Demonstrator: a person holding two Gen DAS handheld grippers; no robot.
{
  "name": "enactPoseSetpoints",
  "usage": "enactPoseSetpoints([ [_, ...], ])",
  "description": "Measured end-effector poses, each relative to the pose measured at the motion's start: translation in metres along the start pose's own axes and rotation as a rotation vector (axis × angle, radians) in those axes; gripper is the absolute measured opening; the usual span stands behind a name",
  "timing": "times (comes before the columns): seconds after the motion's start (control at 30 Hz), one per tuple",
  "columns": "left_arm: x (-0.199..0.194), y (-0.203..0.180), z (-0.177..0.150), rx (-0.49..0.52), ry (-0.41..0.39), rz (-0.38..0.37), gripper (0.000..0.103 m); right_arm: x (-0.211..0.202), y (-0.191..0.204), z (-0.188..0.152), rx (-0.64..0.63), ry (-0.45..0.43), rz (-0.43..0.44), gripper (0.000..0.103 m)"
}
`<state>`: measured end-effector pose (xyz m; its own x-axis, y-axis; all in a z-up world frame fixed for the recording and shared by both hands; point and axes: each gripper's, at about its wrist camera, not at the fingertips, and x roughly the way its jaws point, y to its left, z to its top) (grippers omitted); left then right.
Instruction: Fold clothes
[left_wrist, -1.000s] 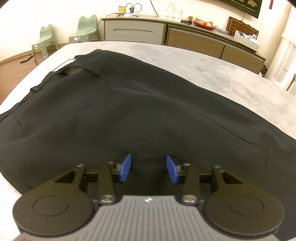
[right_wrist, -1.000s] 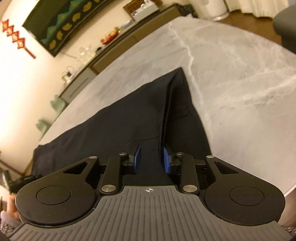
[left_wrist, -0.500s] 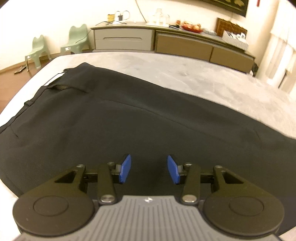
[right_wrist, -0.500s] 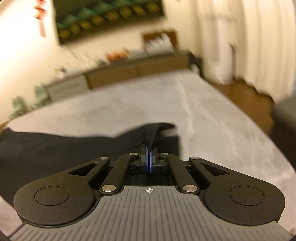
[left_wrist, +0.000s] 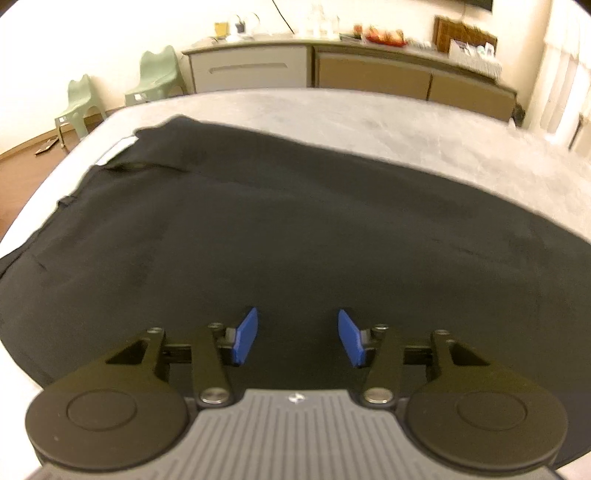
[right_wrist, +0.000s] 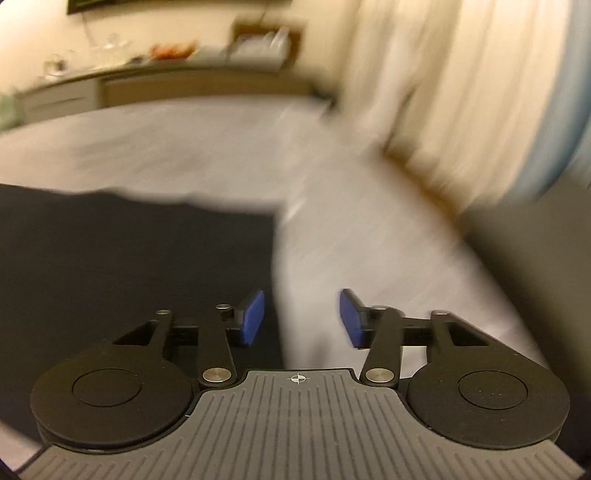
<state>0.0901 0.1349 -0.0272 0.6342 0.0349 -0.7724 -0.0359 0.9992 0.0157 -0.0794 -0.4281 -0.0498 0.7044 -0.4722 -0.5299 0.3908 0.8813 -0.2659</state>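
Item: black trousers (left_wrist: 295, 229), flat on tabletop (left_wrist: 406, 122). Both hand-held grippers (left_wrist: 297, 341) (right_wrist: 301, 319) wide open, empty. I judge regrasp next, lower frame.

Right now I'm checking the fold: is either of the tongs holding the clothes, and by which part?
Nothing is held. The left tongs and right tongs are both open above the black trousers.

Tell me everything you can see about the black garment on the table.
The black garment looks like trousers in a matte, soft fabric, spread mostly flat on the pale grey table. A white inner label shows at the far-left end, beside a belt loop. Faint creases cross it. The left gripper hovers open above it; the right gripper is open by its squared-off end. Neither holds it.
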Motion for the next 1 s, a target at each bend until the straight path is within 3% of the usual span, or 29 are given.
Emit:
enactPoseSetpoints([
  [0.07,-0.008,0.021,0.002,-0.063,-0.036,0.028,0.050,-0.020,0.011,0.004,-0.008,-0.098,0.119,0.053],
  [0.1,-0.009,0.035,0.003,-0.105,-0.040,0.049,0.050,-0.025,0.019,0.004,-0.010,-0.105,0.211,0.059],
  [0.2,0.000,0.087,0.000,-0.254,0.016,0.100,0.048,-0.005,0.048,-0.004,-0.056,0.052,0.345,0.058],
  [0.23,-0.001,0.107,-0.002,-0.311,0.014,0.122,0.046,0.004,0.055,-0.008,-0.057,0.103,0.345,0.059],
  [0.3,-0.013,0.149,-0.008,-0.434,-0.022,0.168,0.046,0.013,0.050,-0.008,0.004,0.129,0.308,0.072],
  [0.43,-0.047,0.239,-0.030,-0.726,-0.127,0.234,0.049,0.020,0.041,-0.002,0.057,0.155,0.248,0.072],
  [0.47,-0.050,0.253,-0.033,-0.759,-0.128,0.220,0.049,0.019,0.043,-0.002,0.058,0.149,0.247,0.071],
  [0.53,-0.038,0.265,-0.035,-0.753,-0.092,0.133,0.051,0.015,0.051,-0.002,0.046,0.131,0.254,0.071],
  [0.6,-0.018,0.259,-0.029,-0.651,-0.023,0.080,0.053,0.016,0.061,-0.001,0.016,0.123,0.262,0.074],
  [0.67,-0.008,0.251,-0.027,-0.573,0.014,0.198,0.057,0.015,0.067,-0.002,-0.004,0.129,0.251,0.078],
  [0.7,-0.008,0.253,-0.028,-0.596,0.016,0.226,0.064,0.017,0.068,-0.002,-0.002,0.133,0.239,0.083],
  [0.77,-0.012,0.262,-0.031,-0.683,0.010,0.250,0.063,0.023,0.063,-0.001,0.034,0.153,0.232,0.089],
  [0.83,-0.013,0.270,-0.031,-0.744,0.004,0.233,0.065,0.025,0.059,-0.001,0.076,0.168,0.239,0.090],
  [0.97,-0.005,0.258,-0.027,-0.682,-0.012,0.209,0.087,0.025,0.058,-0.004,0.081,0.161,0.239,0.093],
  [1.0,-0.002,0.255,-0.026,-0.664,-0.016,0.203,0.086,0.025,0.059,-0.004,0.081,0.158,0.238,0.094],
])
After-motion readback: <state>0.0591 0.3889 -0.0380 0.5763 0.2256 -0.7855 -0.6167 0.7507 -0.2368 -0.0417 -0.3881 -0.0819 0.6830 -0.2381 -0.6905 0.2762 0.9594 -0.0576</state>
